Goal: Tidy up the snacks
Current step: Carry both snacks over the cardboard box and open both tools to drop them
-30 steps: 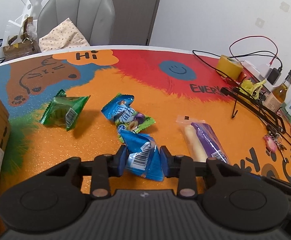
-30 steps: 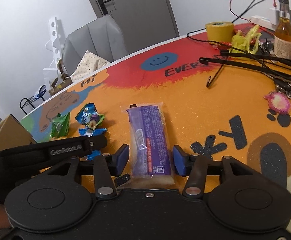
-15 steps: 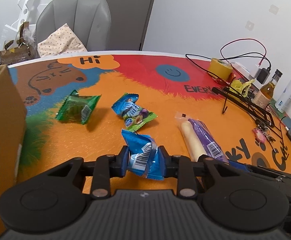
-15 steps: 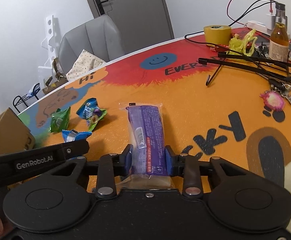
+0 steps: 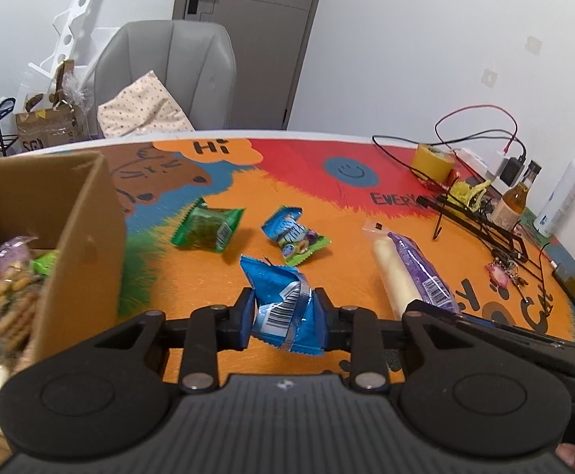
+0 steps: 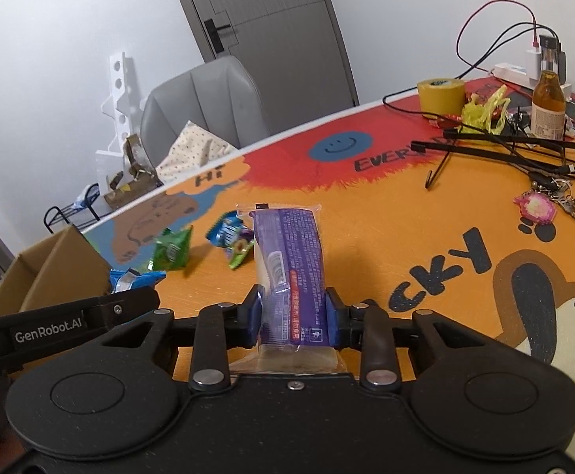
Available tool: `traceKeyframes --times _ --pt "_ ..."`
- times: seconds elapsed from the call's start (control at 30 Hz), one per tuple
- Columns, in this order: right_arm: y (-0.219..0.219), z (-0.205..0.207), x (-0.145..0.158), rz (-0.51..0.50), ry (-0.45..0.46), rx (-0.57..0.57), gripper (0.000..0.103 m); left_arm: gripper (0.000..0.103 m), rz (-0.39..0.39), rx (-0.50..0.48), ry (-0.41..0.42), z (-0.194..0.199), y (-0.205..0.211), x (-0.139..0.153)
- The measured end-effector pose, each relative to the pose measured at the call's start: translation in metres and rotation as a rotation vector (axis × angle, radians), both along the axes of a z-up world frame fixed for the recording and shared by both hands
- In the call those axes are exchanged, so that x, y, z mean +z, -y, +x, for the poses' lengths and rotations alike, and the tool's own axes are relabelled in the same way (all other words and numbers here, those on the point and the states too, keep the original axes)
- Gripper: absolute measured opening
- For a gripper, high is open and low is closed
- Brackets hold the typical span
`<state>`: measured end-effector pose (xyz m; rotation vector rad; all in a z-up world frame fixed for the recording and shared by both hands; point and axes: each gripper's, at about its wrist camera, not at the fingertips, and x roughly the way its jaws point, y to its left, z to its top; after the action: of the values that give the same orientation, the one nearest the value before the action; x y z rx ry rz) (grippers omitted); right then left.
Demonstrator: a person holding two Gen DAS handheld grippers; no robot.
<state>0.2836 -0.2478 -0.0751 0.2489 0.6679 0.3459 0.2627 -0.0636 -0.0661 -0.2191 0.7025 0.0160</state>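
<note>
Bright cartoon print covers the bench (image 5: 216, 276). Left tool (image 5: 285, 316) clamps a blue snack packet (image 5: 283, 308) just beside the cardboard box (image 5: 85, 245) — right tool (image 6: 292, 318) grips a purple snack bar (image 6: 293, 260), raised. Green packet (image 5: 207, 229) and blue-green packet (image 5: 295, 239) lie beyond.

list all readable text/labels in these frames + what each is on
"GenRobot.AI": side of the left gripper
"Hi": orange bubble on the table mat
"EVERY", cut off by clutter: table mat
"CKY", start hidden: table mat
Purple snack pack: print too small to read
Blue snack packet: barcode only
Bottle label: blurred
</note>
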Motion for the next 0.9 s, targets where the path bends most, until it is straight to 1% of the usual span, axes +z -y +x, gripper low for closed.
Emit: traceKeyframes --times 0.4,0.7,0.9 --pt "-0.021 -0.021 0.032 0.026 0.064 0.053 0.029 0.030 -0.006 0.041 0.074 -0.033 -0.028 0.032" --pt "-0.044 -0.027 0.051 0.045 0.106 0.126 0.029 0.030 0.026 0.082 0.101 -0.054 -0.051 0.053" --pt "-0.058 -0.031 0.059 0.060 0.118 0.164 0.029 0.030 0.025 0.106 0.117 -0.065 -0.066 0.062"
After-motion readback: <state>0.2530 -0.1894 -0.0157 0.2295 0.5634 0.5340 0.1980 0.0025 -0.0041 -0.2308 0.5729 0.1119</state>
